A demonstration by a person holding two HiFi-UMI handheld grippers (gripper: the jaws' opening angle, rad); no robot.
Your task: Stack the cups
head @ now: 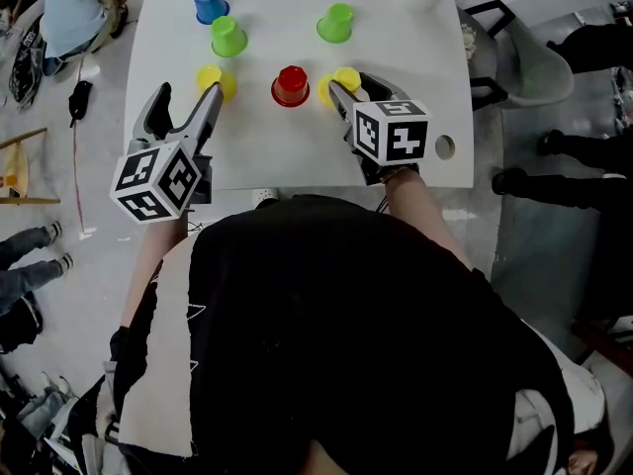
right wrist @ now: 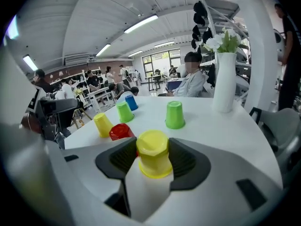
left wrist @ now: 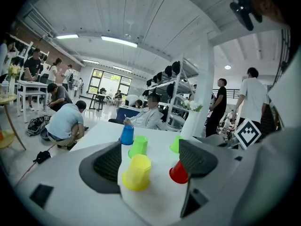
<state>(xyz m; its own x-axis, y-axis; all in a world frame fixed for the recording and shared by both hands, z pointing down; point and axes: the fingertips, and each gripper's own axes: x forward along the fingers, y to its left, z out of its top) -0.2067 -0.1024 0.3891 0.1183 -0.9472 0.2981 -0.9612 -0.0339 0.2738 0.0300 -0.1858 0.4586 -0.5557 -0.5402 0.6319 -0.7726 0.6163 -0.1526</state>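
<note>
Count: 6 cups on white table [head: 297, 156]: 2 yellow, 2 green, 1 red, 1 blue. 2 grippers, each w/ a marker cube.

Look: all plastic, tapered, faceted sides, standing mouth-down. None stacked yet; each stands apart from the others.

Layout (head view), near row L to R: left yellow cup [head: 213, 77], red cup [head: 291, 85], right yellow cup [right wrist: 153, 152]. Behind them: left green cup [head: 228, 36] and right green cup [head: 336, 23]. Blue cup [head: 210, 4] is farthest, just behind left green cup.

Right gripper [head: 349, 85]: jaws clamped on right yellow cup, a ribbed pad against each side of its upper part. Cup upright, rim down. Red cup sits just beside this gripper's left jaw.

Left gripper [head: 188, 89]: jaws apart, nothing gripped. Left yellow cup sits just off the tips; in left gripper view it shows between the jaws, nearer the left pad. Contact there: can't tell
</note>
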